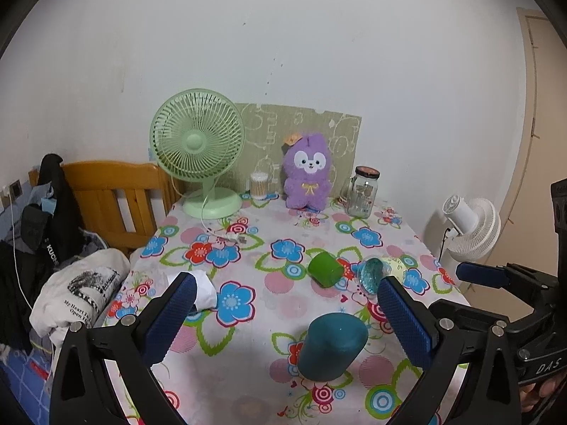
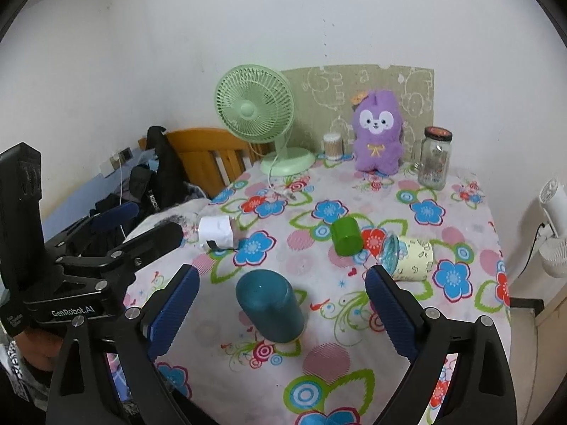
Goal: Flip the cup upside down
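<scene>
- Teal cup [image 1: 331, 345] [image 2: 270, 306] stands mouth-down on the floral tablecloth [image 2: 460, 212], near its front edge.
- Left gripper [image 1: 283, 313] and right gripper [image 2: 281, 302] both gape wide around it, grasping nothing.
- Green cup [image 1: 325, 268] lies tipped over behind.

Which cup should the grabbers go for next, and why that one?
Probably the small green cup: it lies on its side, while the teal cup already stands upside down. Both the left gripper and the right gripper are open and empty, so reaching forward to it seems sensible.
</scene>
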A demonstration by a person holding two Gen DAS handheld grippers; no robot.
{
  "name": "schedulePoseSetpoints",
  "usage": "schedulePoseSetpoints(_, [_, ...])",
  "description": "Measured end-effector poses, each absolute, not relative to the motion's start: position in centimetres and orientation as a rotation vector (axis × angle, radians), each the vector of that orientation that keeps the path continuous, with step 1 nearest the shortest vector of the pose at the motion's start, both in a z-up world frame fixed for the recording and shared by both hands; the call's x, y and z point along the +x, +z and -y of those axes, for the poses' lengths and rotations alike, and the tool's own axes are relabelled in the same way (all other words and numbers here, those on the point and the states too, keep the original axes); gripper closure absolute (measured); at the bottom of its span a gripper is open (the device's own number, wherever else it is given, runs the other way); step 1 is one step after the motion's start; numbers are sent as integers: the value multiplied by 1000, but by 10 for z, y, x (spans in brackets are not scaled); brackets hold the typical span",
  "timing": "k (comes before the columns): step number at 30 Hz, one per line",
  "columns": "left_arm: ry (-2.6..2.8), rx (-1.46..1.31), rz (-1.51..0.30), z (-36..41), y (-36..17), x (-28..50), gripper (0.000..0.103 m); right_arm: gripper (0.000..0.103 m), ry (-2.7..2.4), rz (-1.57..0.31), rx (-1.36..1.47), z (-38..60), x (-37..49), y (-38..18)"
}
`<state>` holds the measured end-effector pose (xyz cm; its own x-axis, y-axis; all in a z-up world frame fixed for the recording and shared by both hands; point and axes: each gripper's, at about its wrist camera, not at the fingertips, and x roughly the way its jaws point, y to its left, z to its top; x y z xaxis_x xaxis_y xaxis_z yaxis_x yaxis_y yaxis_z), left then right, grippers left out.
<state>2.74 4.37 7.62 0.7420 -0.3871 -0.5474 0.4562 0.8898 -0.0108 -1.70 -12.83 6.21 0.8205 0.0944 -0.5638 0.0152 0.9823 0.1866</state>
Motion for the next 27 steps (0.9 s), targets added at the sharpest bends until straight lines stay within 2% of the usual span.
schedulePoseSetpoints(27, [-458, 127, -549, -46, 77, 28, 0, 6, 43, -582, 182, 124, -13, 69])
